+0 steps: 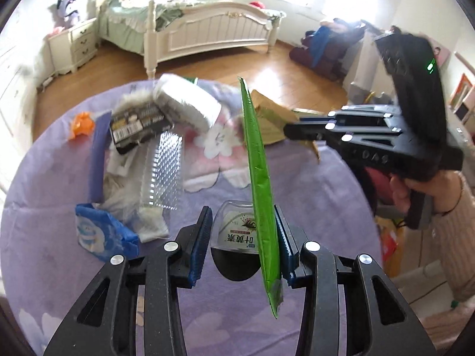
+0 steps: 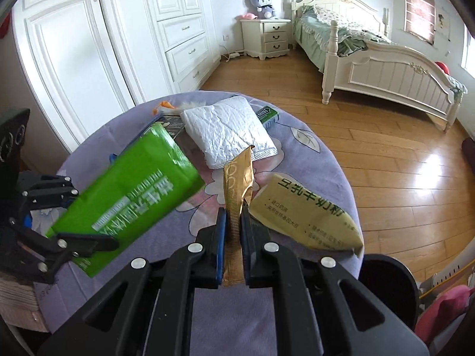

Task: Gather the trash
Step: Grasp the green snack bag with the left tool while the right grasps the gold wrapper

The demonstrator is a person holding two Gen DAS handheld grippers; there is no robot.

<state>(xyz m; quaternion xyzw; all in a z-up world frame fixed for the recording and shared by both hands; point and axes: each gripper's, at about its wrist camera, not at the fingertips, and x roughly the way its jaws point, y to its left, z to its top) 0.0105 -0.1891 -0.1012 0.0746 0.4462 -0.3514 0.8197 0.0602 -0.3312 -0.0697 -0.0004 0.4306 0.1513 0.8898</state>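
My left gripper (image 1: 244,234) is open, with a green snack bag (image 1: 261,195) standing edge-on against its right finger; the bag also shows in the right wrist view (image 2: 133,195), beside the left gripper (image 2: 68,222). My right gripper (image 2: 234,237) is shut on a gold wrapper (image 2: 237,184) above the round purple-clothed table (image 2: 297,296). In the left wrist view the right gripper (image 1: 292,130) holds that wrapper (image 1: 270,118) at the table's far right. A small clear tub (image 1: 234,228) lies under the left fingers.
Trash lies on the table: a white padded mailer (image 2: 228,130), a black box (image 1: 138,124), orange scrap (image 1: 81,123), blue tissue pack (image 1: 104,237), clear plastic sheet (image 1: 164,172), green gum pack (image 2: 267,115). A bed (image 1: 213,29) and nightstand (image 1: 75,44) stand beyond.
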